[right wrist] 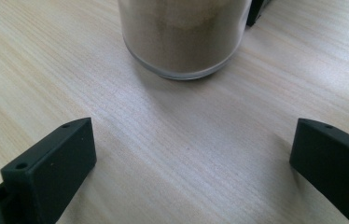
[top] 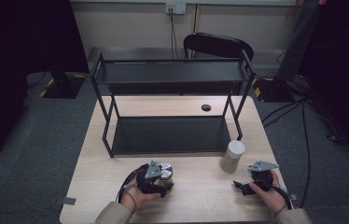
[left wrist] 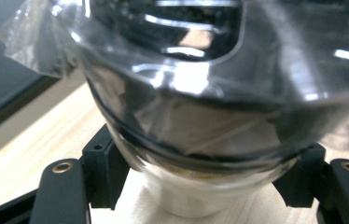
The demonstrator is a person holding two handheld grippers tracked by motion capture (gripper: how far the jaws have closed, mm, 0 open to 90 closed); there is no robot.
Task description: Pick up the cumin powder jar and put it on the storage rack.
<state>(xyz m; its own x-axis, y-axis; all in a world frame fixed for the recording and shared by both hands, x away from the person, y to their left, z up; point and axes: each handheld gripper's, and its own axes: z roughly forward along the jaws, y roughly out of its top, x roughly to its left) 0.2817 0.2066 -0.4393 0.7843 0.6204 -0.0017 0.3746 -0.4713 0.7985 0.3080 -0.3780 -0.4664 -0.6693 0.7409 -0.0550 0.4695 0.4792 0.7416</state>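
Black rack [top: 170,135] stands behind jar [top: 232,157].

The room is dim, dark at both sides, with light falling from above onto the pale table [top: 196,196]. Up close, the clear jar [left wrist: 196,116] is blurred and streaked with white glare. The tan container [right wrist: 182,37] throws a soft shadow toward the camera, where the wood grain is sharp
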